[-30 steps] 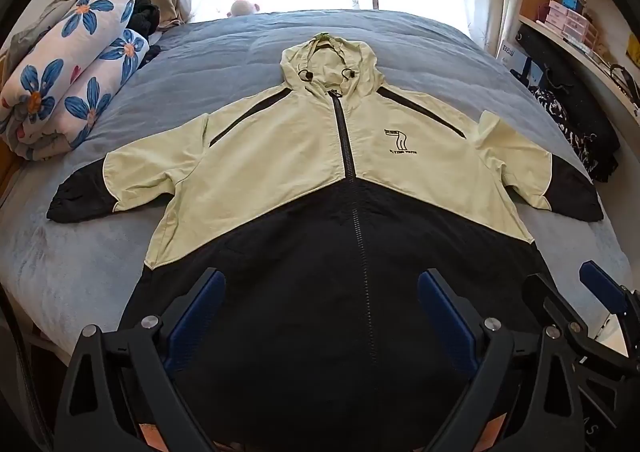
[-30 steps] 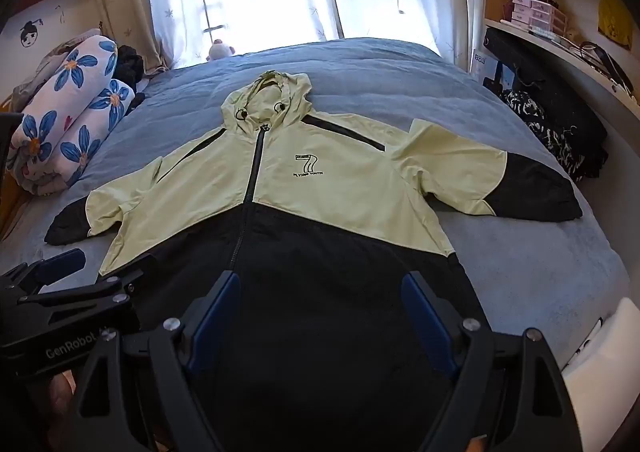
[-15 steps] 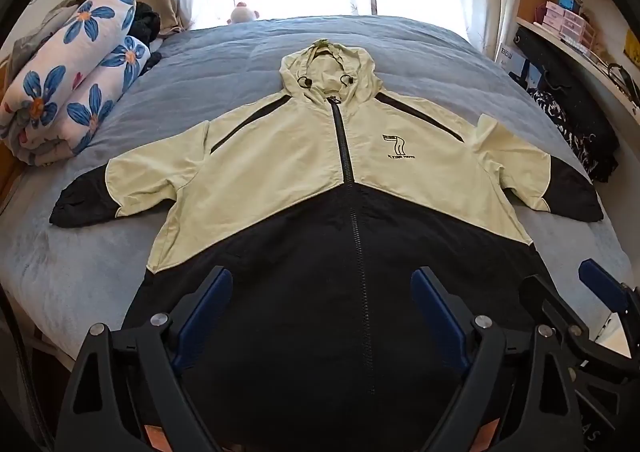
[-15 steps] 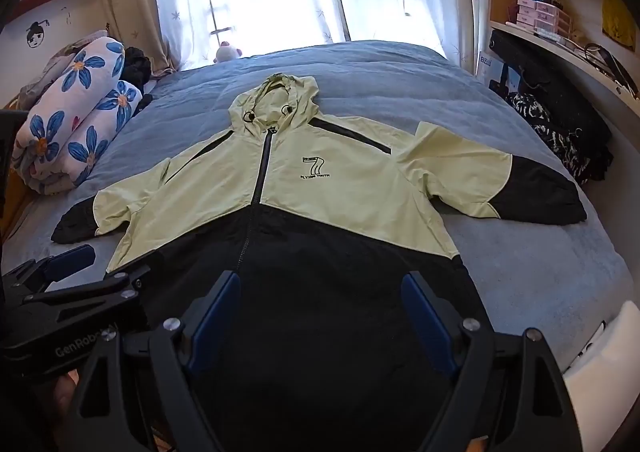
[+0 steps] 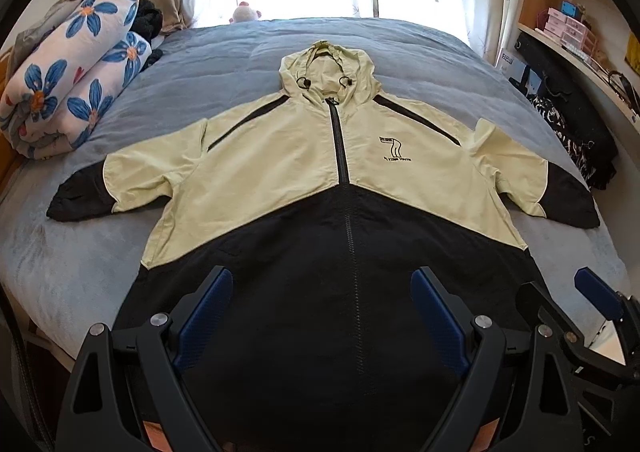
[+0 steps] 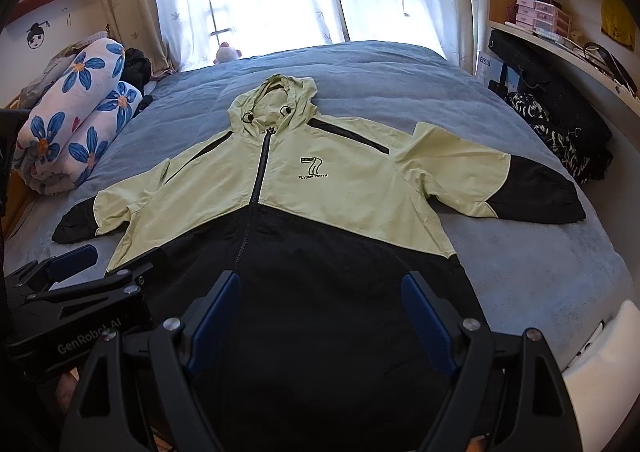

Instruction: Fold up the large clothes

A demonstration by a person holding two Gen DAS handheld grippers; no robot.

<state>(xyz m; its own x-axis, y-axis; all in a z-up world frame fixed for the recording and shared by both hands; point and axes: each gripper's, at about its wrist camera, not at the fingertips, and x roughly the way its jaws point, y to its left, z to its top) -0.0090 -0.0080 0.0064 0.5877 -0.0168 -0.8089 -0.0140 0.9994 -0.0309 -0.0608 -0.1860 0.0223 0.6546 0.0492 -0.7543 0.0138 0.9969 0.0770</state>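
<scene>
A hooded jacket, pale green above and black below, lies flat and face up on the blue-grey bed, zipped, sleeves spread to both sides, hood pointing to the window. My left gripper hovers open above the black hem, nothing between its blue pads. My right gripper is open too, above the hem a little to the right. Each gripper shows at the edge of the other's view: the right gripper and the left gripper.
A rolled floral quilt lies on the bed's far left beside dark clothes. A small plush toy sits by the curtained window. Shelves with boxes and dark bags line the right side.
Both grippers have tilted or pulled back a little, so the jacket sits slightly lower in both views. The jacket itself has not moved and both grippers stay open.
</scene>
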